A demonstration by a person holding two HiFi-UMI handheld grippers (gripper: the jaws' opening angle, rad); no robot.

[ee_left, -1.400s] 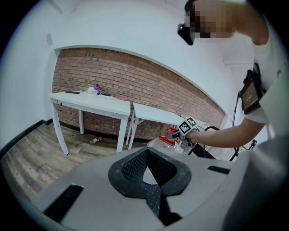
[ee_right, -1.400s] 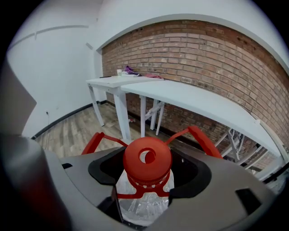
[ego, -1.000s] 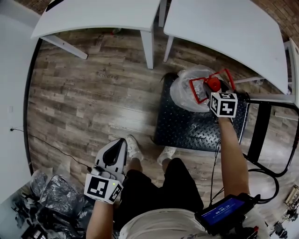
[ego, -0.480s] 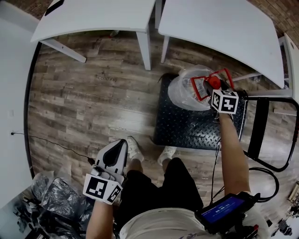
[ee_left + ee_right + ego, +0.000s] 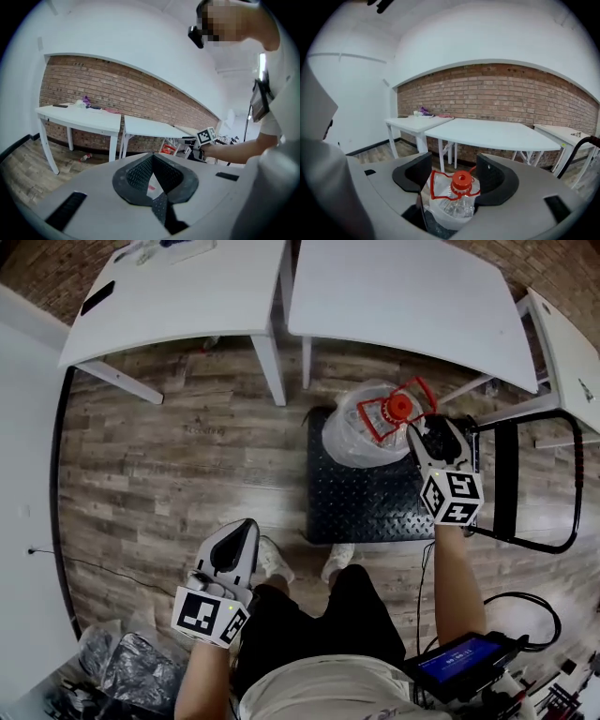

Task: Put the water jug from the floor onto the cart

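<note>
The clear water jug (image 5: 356,432) with a red cap (image 5: 400,409) and red carry handle stands upright at the far end of the black cart deck (image 5: 361,507). My right gripper (image 5: 427,432) hovers just above and to the right of the cap, open, with nothing between its pads. In the right gripper view the jug (image 5: 452,208) sits below and beyond the wide-apart jaws of the right gripper (image 5: 454,176). My left gripper (image 5: 234,545) hangs over the floor near the person's feet, shut and empty. The left gripper (image 5: 153,176) shows its pads closed together.
Two white tables (image 5: 187,287) (image 5: 403,296) stand just beyond the cart. The cart's black push handle (image 5: 511,484) rises at the right. The person's shoes (image 5: 272,559) are by the cart's near edge. Dark bags (image 5: 131,667) lie at lower left.
The right gripper has lifted away from the jug's red handle and drawn back toward the person. The jug stays on the cart. The left gripper has risen slightly.
</note>
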